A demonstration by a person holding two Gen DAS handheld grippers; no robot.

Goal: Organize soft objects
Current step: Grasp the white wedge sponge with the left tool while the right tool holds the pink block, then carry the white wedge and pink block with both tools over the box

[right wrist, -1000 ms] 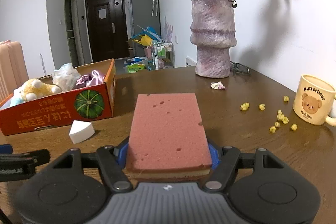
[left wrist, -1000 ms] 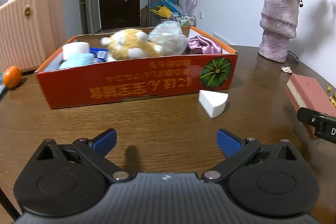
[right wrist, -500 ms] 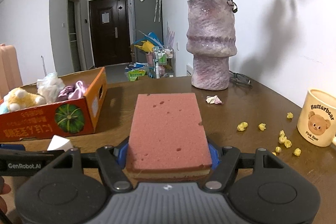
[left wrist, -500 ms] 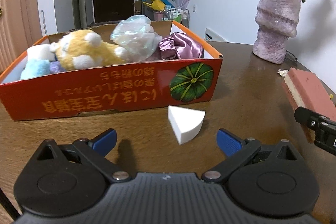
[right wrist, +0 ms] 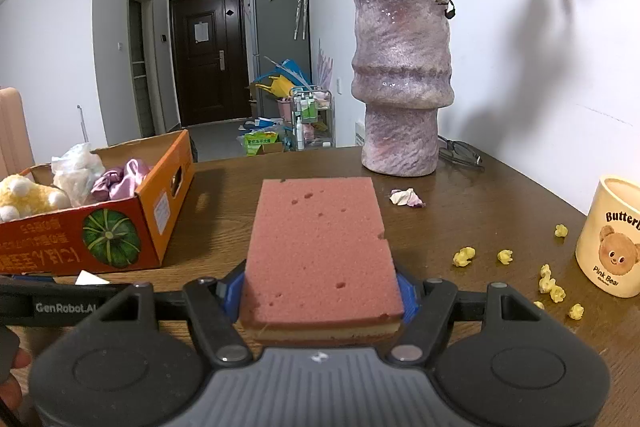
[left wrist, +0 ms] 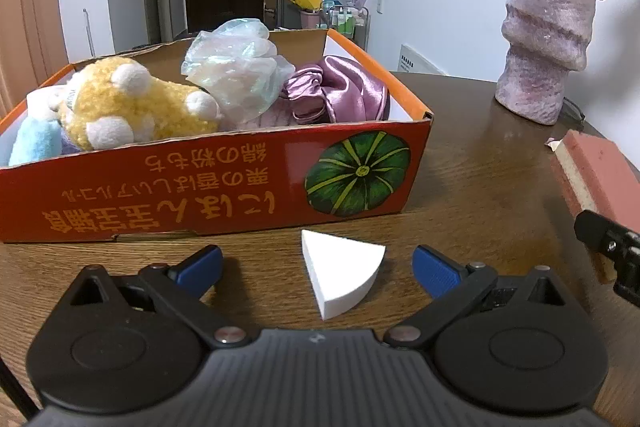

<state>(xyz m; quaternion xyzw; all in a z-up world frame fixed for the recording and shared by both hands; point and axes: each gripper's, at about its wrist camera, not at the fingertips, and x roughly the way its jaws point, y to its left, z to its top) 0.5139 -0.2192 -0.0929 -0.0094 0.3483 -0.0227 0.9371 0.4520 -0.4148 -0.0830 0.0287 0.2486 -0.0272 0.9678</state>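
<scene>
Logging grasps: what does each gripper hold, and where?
Right gripper clamps the pink rectangular sponge by its near-end sides. Left gripper holds nothing.

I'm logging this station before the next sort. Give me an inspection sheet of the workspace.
Surface: brown wooden table.
Job's things: white foam wedge on the table before the orange box, which holds a plush toy, plastic bag, satin cloth; pink sponge.
Clutter: vase, mug, popcorn bits, glasses.
Grippers: left gripper open around the wedge; right gripper clamps the sponge.
Cables: nothing seen.
Surroundings: door, fridge, trolley.
</scene>
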